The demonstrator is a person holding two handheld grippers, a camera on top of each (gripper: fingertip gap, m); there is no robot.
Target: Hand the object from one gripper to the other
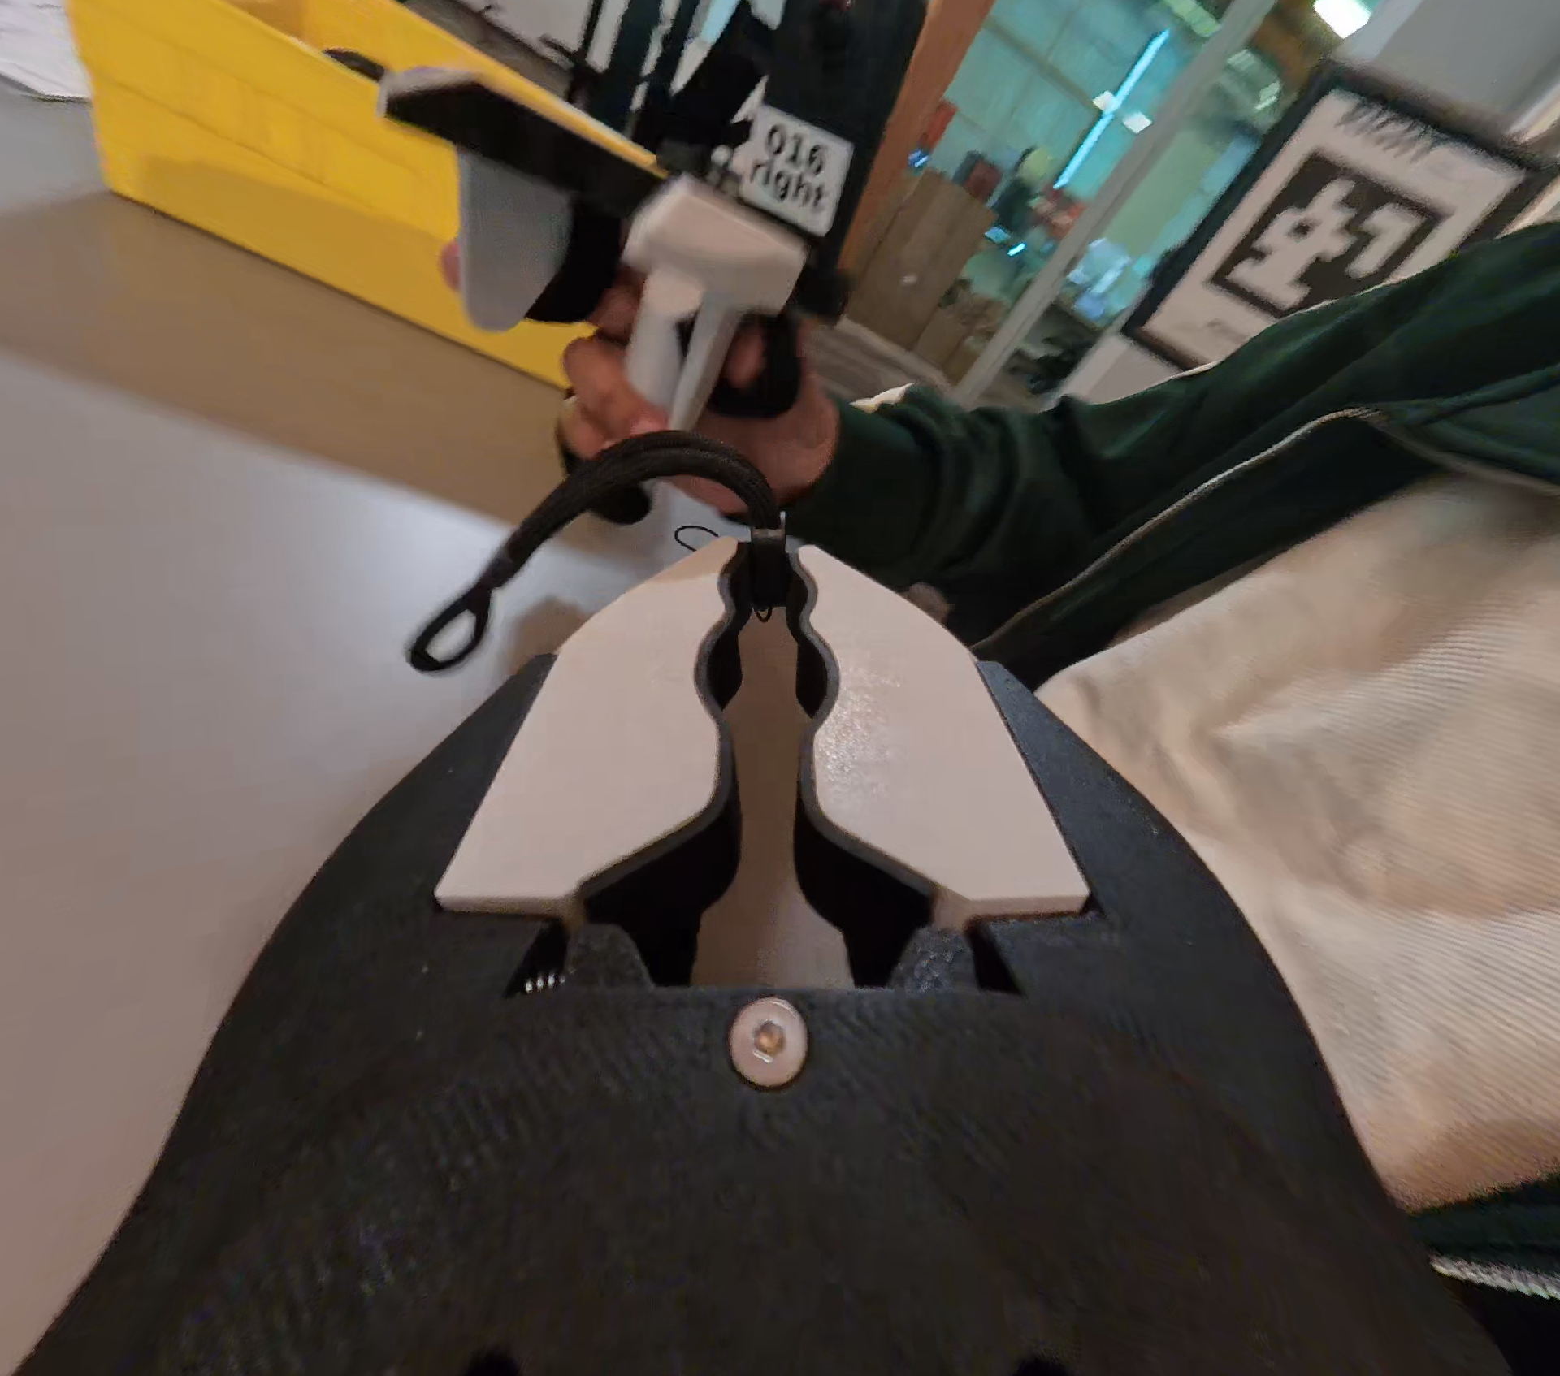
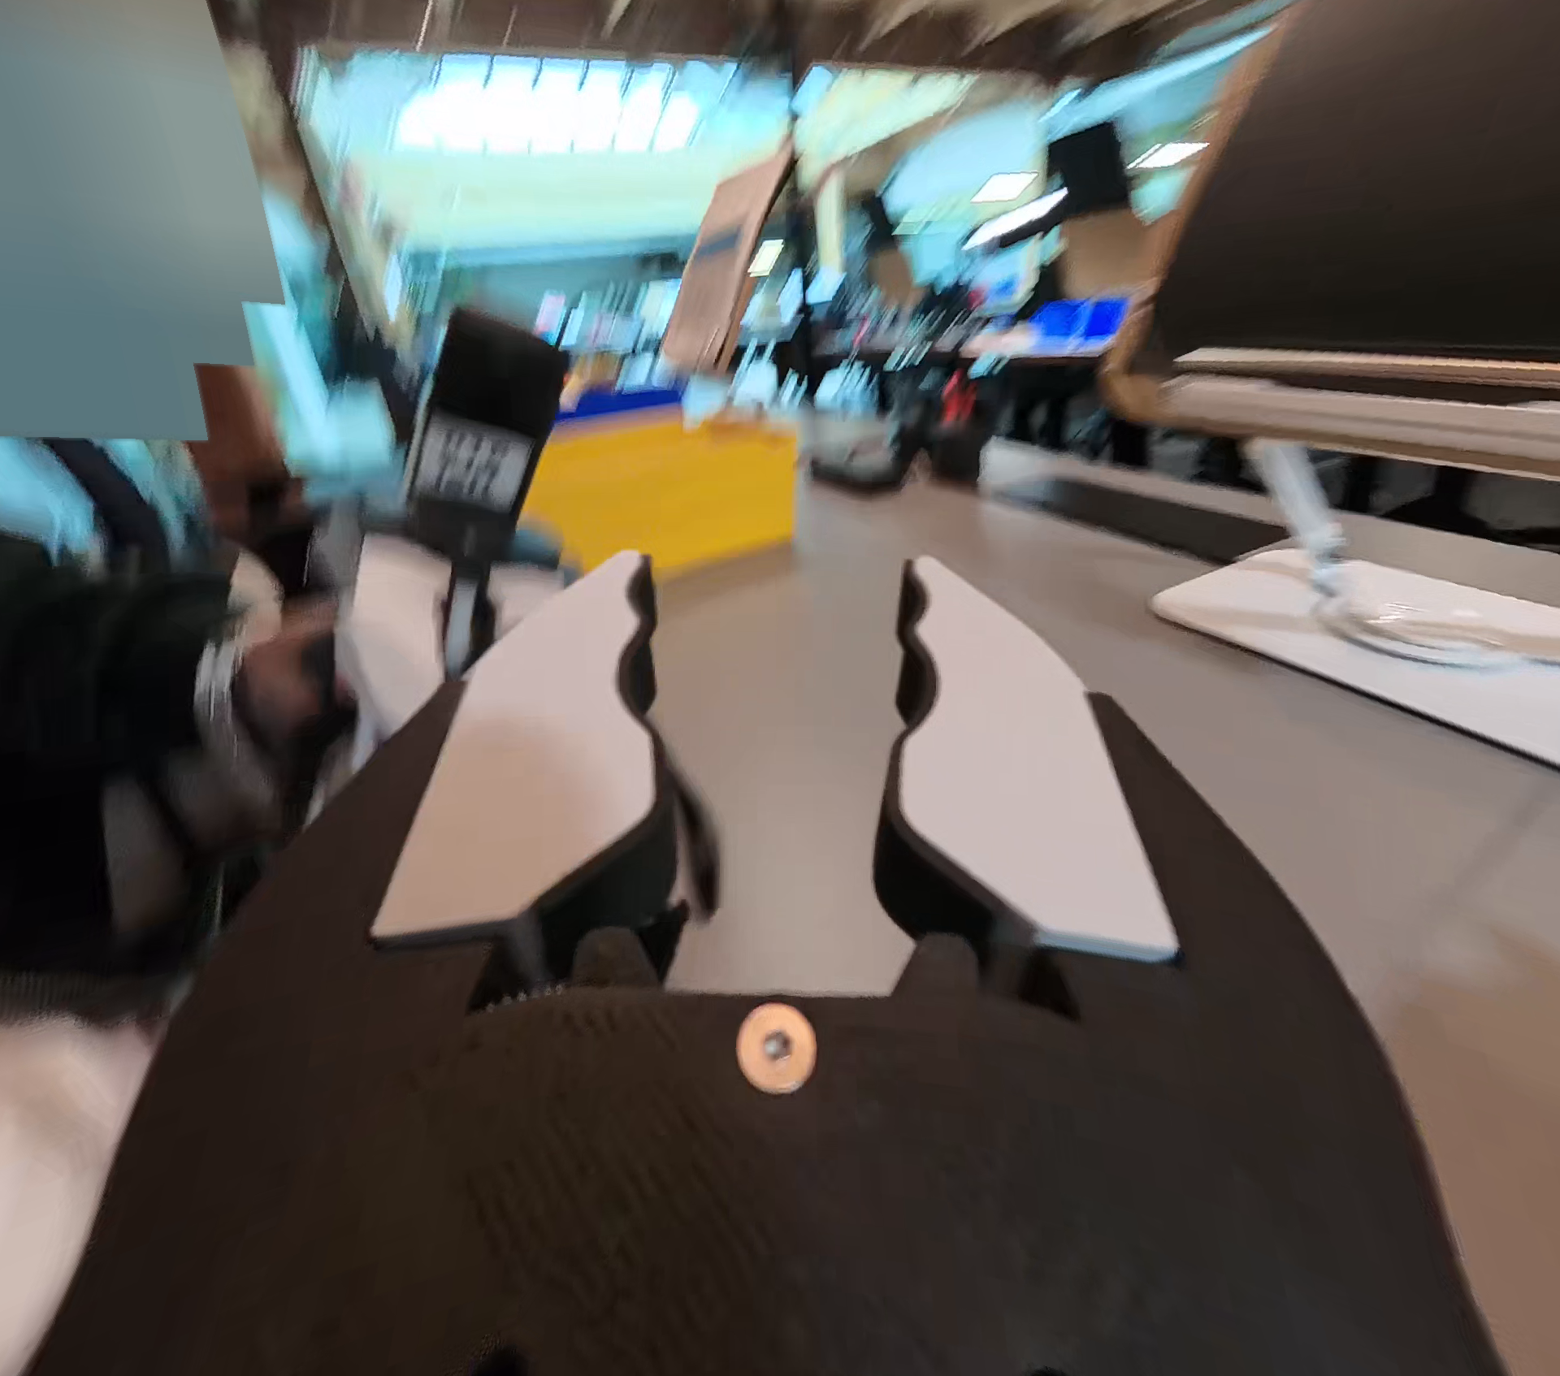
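The left gripper [image 1: 764, 567] pinched one end of a black braided strap [image 1: 591, 491] at its fingertips, the loop end dangling above the bench [image 1: 211, 576]. Beyond, the right gripper [image 2: 777, 576] stood wide apart, empty, before a yellow bin [image 1: 253, 95].

We see a small white rectangular label [image 1: 793, 175] with dark printed characters, a number above a word, on the black upright housing [image 1: 853, 36] of the right gripper [image 1: 443, 196]. A black-framed white poster [image 1: 1325, 238] bears one bold black sign. In the right wrist view, a pale label [image 2: 473, 466] on a black box-shaped block [image 2: 494, 382] is blurred beyond reading.
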